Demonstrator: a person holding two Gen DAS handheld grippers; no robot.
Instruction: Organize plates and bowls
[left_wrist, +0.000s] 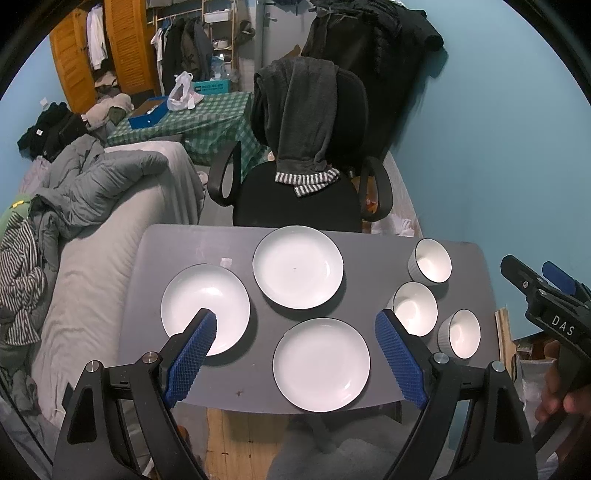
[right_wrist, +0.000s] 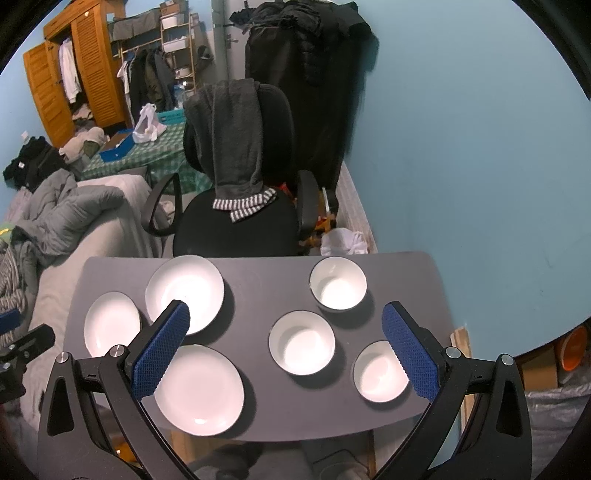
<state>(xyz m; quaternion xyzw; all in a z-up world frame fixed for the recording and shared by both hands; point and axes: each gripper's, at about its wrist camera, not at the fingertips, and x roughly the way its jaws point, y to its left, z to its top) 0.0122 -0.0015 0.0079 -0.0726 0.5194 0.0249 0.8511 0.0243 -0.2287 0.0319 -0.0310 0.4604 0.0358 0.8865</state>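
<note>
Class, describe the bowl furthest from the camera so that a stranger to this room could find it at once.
Start at the grey table in front of the black office chair. Three white plates sit on its left half and three white bowls on its right. The far bowl is the one nearest the chair, standing apart from the other two.

Black-framed left claw (left_wrist: 295, 321) and right claw (right_wrist: 286, 312), blue textured pads, silver screws, "DAS" lettering.

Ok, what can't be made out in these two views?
- Near-right bowl: right edge behind a claw finger, right wrist view.
- Left plate: near edge behind a claw finger, left wrist view.
- Table legs: hidden under its top.
- Right claw: cut off at frame edge, left wrist view.
</note>
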